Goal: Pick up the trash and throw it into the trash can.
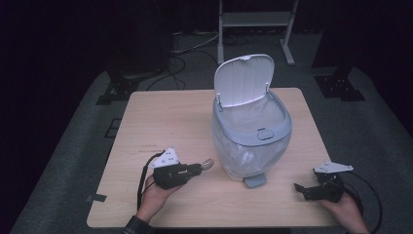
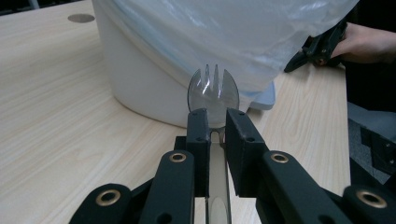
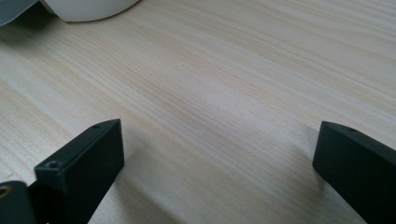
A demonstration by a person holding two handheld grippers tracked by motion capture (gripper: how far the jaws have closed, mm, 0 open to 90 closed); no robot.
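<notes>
Bin (image 1: 251,134), one, lid up and bag-lined, stands just beyond your left gripper (image 1: 198,168), whose jaws pinch one clear spork (image 2: 213,91). Your right gripper (image 1: 298,187) rests wide open on the table (image 1: 160,117).

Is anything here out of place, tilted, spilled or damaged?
Nothing stands out. The pedal bin stands upright on the table, lid raised, its clear liner in place. The left gripper holds a clear plastic spork straight. Nothing is spilled.
</notes>
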